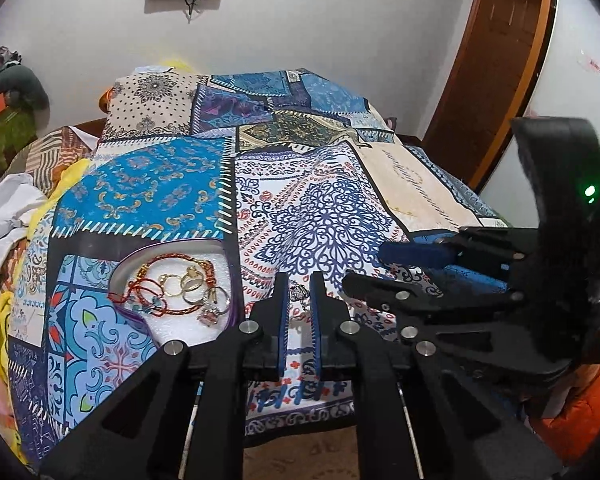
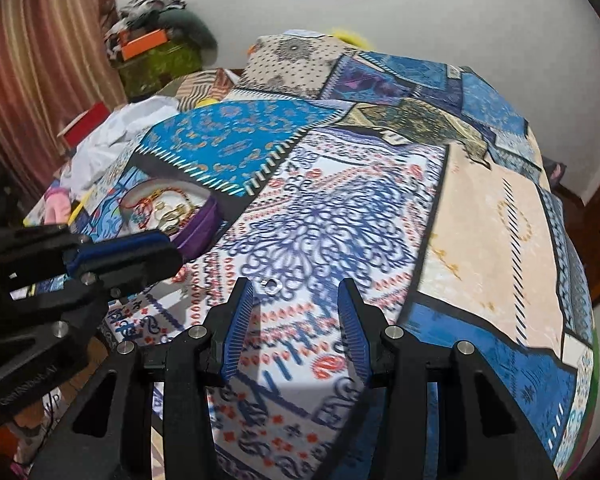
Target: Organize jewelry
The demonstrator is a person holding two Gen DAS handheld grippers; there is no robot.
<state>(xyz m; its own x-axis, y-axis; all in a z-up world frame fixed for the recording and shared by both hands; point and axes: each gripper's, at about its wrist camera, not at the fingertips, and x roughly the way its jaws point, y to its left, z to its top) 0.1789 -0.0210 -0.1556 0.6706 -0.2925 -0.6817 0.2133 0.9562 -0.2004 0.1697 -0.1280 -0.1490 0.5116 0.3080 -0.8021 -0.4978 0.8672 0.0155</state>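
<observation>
Left wrist view: my left gripper [image 1: 300, 294] is pinching a small silver ring [image 1: 299, 292] with an openwork top between its blue pads, the fingers nearly together on it, just above the patchwork bedspread [image 1: 324, 208]. To its left, a purple-rimmed tray [image 1: 121, 276] with white lining is holding red-and-gold bangles [image 1: 156, 280], gold rings [image 1: 188, 282] and a pink-stoned piece [image 1: 209, 314], all tangled together. The right gripper [image 1: 428, 264] is showing at the right edge, well apart from the tray.

Right wrist view, blurred: my right gripper [image 2: 296, 292] is standing with fingers apart, nothing between them. A second small silver ring [image 2: 271, 285] is lying flat on the bedspread [image 2: 480, 216], just beyond the left fingertip. The left gripper [image 2: 156, 248] is sitting beside the tray [image 2: 204, 224].
</observation>
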